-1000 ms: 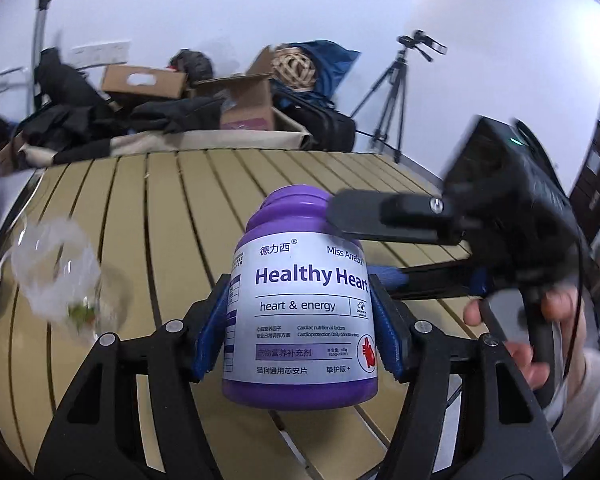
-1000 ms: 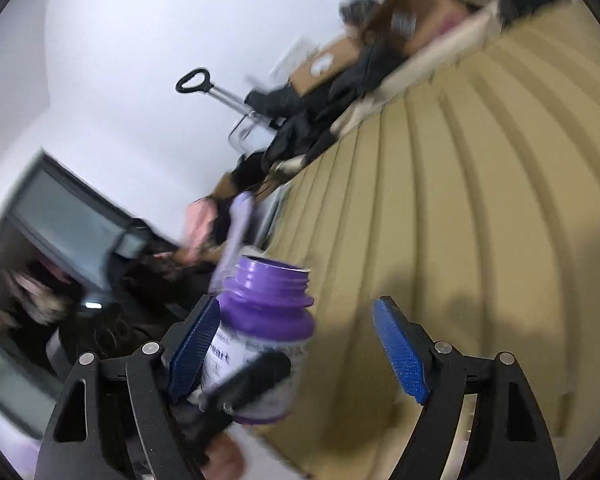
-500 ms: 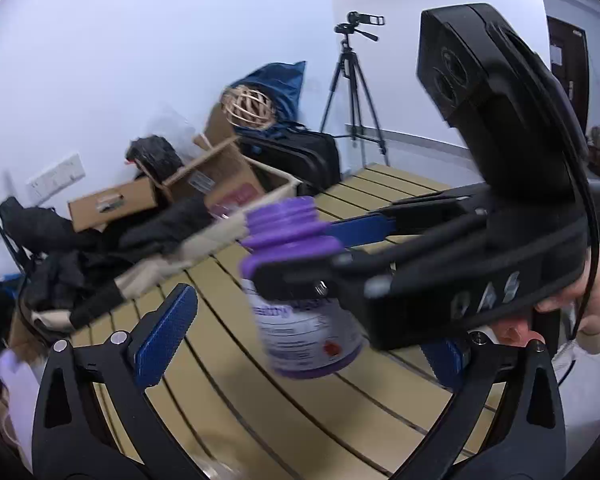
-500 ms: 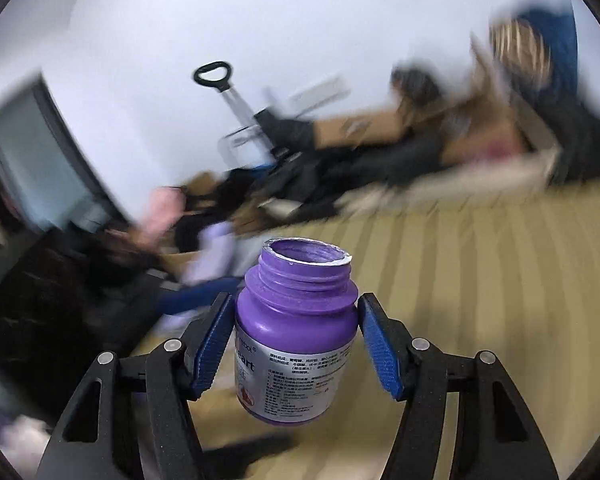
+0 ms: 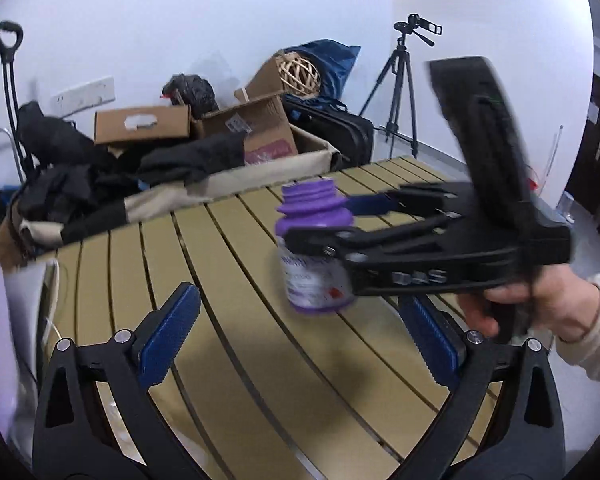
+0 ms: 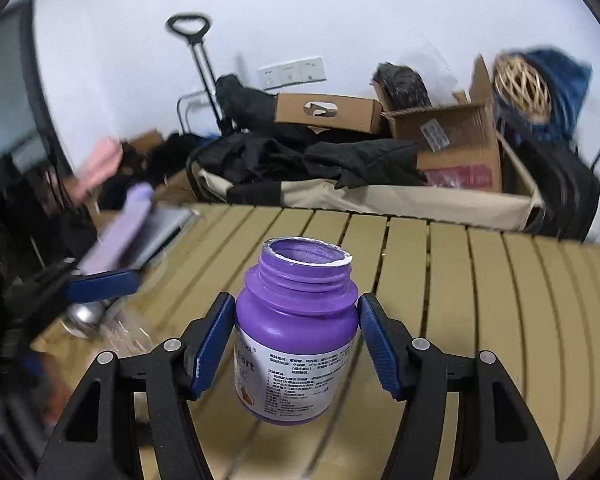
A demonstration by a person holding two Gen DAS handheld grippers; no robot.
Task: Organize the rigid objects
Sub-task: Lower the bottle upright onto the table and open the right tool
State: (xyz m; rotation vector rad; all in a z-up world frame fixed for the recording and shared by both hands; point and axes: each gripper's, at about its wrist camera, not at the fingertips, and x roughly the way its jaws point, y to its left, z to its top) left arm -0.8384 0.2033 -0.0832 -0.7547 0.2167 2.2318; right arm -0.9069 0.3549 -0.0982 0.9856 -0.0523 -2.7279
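Note:
A purple supplement bottle (image 6: pixel 296 336) with a white label and no cap is held upright above the slatted table. My right gripper (image 6: pixel 296 344) is shut on the bottle, its blue pads pressing both sides. In the left wrist view the bottle (image 5: pixel 314 248) hangs in the right gripper (image 5: pixel 340 220), which reaches in from the right. My left gripper (image 5: pixel 300 340) is open and empty, below and in front of the bottle. One left finger (image 6: pixel 100 282) shows blurred at the left of the right wrist view.
The yellow slatted table (image 5: pixel 260 360) stretches ahead. Cardboard boxes (image 6: pixel 440 136), black clothes (image 6: pixel 320 160) and a beige bin lie behind its far edge. A tripod (image 5: pixel 400 80) stands at the back right. A crumpled clear plastic piece (image 6: pixel 120 332) and a lilac object (image 6: pixel 120 232) lie at the left.
The bottle passed from my left gripper to my right gripper. My left gripper opened and drew back. The right gripper closed on the bottle and lifted it off to the right.

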